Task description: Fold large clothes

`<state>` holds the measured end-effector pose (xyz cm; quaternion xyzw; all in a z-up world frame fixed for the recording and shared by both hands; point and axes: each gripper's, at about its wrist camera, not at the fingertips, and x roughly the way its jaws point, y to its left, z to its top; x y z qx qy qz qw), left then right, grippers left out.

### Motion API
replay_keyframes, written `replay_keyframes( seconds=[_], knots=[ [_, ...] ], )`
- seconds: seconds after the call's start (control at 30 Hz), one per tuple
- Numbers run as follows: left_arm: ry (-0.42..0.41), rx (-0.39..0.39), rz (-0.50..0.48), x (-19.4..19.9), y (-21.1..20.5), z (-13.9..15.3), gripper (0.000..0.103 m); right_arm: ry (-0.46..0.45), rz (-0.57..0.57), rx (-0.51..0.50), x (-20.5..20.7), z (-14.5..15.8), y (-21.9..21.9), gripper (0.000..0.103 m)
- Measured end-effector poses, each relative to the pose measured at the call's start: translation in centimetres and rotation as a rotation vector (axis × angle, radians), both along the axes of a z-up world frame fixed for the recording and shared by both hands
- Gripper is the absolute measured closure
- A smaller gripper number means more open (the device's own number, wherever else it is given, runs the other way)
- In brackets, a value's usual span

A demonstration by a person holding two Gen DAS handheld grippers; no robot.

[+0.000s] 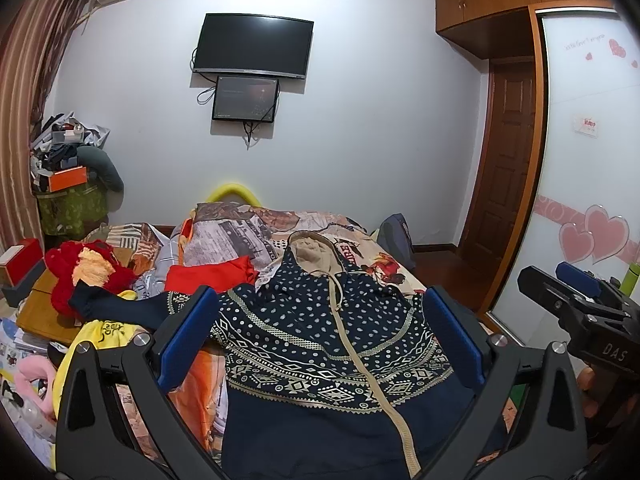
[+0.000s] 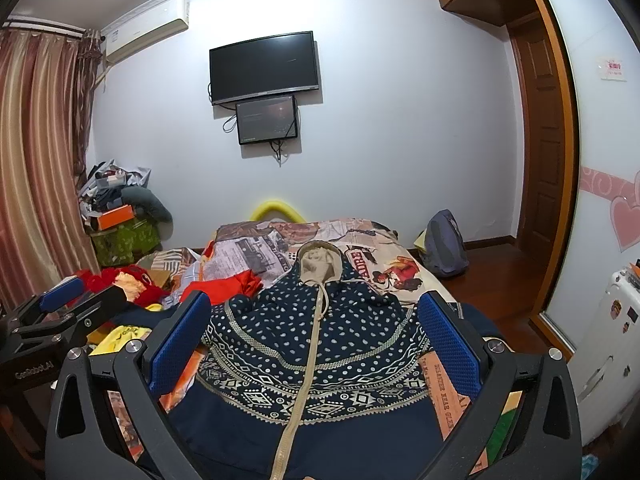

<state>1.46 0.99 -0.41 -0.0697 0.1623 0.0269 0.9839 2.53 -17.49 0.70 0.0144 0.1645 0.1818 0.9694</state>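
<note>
A navy hooded jacket with white dots, a beige zip and a beige-lined hood lies spread flat on the bed, hood pointing away; it also shows in the right wrist view. My left gripper hovers open above its lower half, empty. My right gripper is open too, over the same jacket, empty. The right gripper shows at the right edge of the left wrist view; the left gripper shows at the left edge of the right wrist view.
The bed has a printed cover. A red cloth, a red and orange plush heap and yellow cloth lie left. A grey backpack sits on the floor; a wardrobe stands right.
</note>
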Motion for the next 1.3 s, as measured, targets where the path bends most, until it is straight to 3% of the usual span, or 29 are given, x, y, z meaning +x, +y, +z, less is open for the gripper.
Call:
replay_keyframes(
  seconds=[0.23,0.53,0.7,0.9,1.1,1.17,1.3],
  knots=[
    [0.013,-0.003,-0.012,1.5,1.2,0.0,0.0,0.015,0.013,-0.016,1.3,-0.3,0.7,0.0],
    [0.003,0.035,-0.077,5.3,5.1,0.9,0.0,0.042,0.024,-0.072,6.2,-1.3,2.7,0.0],
    [0.033,0.057,-0.019,8.4,9.3,1.2,0.0,0.03,0.025,-0.139,9.5,-1.8,4.2,0.0],
    [0.114,0.038,0.147,12.5,16.5,-0.3,0.0,0.06,0.053,-0.172,14.0,-3.0,6.3,0.0],
    [0.263,-0.065,0.284,16.5,25.8,-4.7,0.0,0.142,0.099,-0.227,18.8,-5.1,9.0,0.0],
    [0.35,-0.105,0.322,17.9,29.1,-7.8,0.0,0.177,0.11,-0.242,20.1,-6.1,9.8,0.001],
    [0.507,-0.287,0.319,19.2,33.9,-14.1,0.0,0.31,0.144,-0.22,23.3,-8.8,11.0,0.001]
  ],
)
